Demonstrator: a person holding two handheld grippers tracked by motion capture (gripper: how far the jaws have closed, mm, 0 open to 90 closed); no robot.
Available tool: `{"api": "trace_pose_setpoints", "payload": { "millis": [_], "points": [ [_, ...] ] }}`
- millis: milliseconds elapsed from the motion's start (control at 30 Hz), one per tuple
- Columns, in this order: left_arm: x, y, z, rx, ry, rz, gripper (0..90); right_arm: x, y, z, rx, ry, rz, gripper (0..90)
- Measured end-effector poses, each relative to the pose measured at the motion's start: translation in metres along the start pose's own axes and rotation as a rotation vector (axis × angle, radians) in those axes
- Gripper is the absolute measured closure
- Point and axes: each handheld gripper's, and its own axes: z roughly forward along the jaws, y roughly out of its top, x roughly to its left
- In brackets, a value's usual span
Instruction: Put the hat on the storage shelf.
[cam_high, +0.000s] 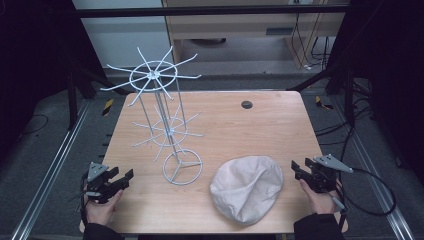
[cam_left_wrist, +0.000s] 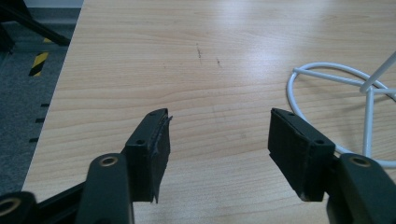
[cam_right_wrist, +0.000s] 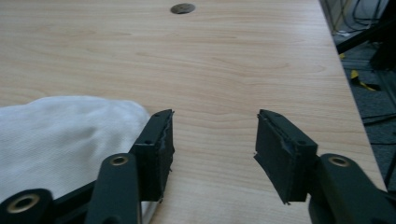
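Note:
A white wire rack (cam_high: 165, 120) with two tiers of radiating hooks stands on the wooden table (cam_high: 240, 125), left of centre, on a ring base (cam_high: 182, 167). A pale cloth cap (cam_high: 248, 187) lies on the table near the front, right of the rack. My left gripper (cam_high: 124, 177) rests at the table's front left corner, open, nothing between its jaws; its own view shows the ring base (cam_left_wrist: 327, 79) off to the right. My right gripper (cam_high: 297, 169) sits open at the front right edge, just right of the cap (cam_right_wrist: 60, 135).
A dark round grommet (cam_high: 246, 104) is set in the table near its far edge, also seen as a grommet (cam_right_wrist: 182, 8) ahead of the right gripper. Metal rails (cam_high: 55, 165) run along both sides on the floor. Cables (cam_high: 380, 195) trail at the right.

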Motion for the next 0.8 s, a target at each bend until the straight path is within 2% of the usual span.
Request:
{"api": "trace_pose_setpoints", "payload": {
  "millis": [67, 100, 133, 200, 267, 333, 400, 467, 500, 567, 600, 700, 767, 800],
  "points": [
    [0.0, 0.0, -0.001, -0.001, 0.005, -0.006, 42.4, 0.003, 0.002, -0.003, 0.011, 0.034, -0.006, 50.9],
    [0.0, 0.0, -0.001, -0.001, 0.005, -0.006, 43.8, 0.003, 0.002, -0.003, 0.011, 0.034, -0.006, 50.9],
    [0.0, 0.0, -0.001, 0.0, 0.005, -0.01, 45.3, 0.008, 0.005, -0.005, 0.02, 0.054, -0.036, 53.6],
    [0.001, 0.0, -0.002, 0.0, 0.003, -0.012, 47.3, 0.01, 0.006, -0.006, 0.023, 0.062, -0.047, 54.7],
    [0.001, 0.0, -0.004, 0.002, 0.004, -0.011, 48.7, 0.016, 0.01, -0.011, 0.018, 0.083, -0.077, 58.4],
    [0.0, 0.0, -0.006, 0.0, -0.002, -0.002, 54.1, 0.024, 0.016, -0.017, 0.013, 0.147, -0.086, 63.4],
    [-0.002, 0.001, -0.006, 0.003, -0.012, 0.001, 57.7, 0.03, 0.019, -0.02, 0.017, 0.178, -0.099, 66.3],
    [-0.003, 0.001, -0.006, 0.007, -0.019, 0.004, 62.0, 0.032, 0.021, -0.022, 0.016, 0.188, -0.111, 68.6],
    [-0.004, 0.001, -0.006, 0.015, -0.032, 0.009, 63.9, 0.038, 0.023, -0.024, 0.025, 0.221, -0.122, 71.7],
    [-0.006, 0.001, -0.006, 0.019, -0.037, 0.012, 65.4, 0.04, 0.023, -0.025, 0.026, 0.23, -0.128, 73.0],
    [-0.007, 0.001, -0.007, 0.024, -0.043, 0.02, 68.7, 0.045, 0.025, -0.025, 0.043, 0.26, -0.146, 75.3],
    [-0.008, 0.002, -0.007, 0.024, -0.042, 0.025, 72.7, 0.05, 0.026, -0.026, 0.056, 0.283, -0.165, 78.4],
    [-0.01, 0.002, -0.008, 0.027, -0.05, 0.029, 75.7, 0.057, 0.027, -0.028, 0.069, 0.329, -0.192, 85.3],
    [-0.01, 0.002, -0.008, 0.027, -0.05, 0.029, 77.2, 0.057, 0.027, -0.028, 0.069, 0.329, -0.192, 85.3]
  ]
}}
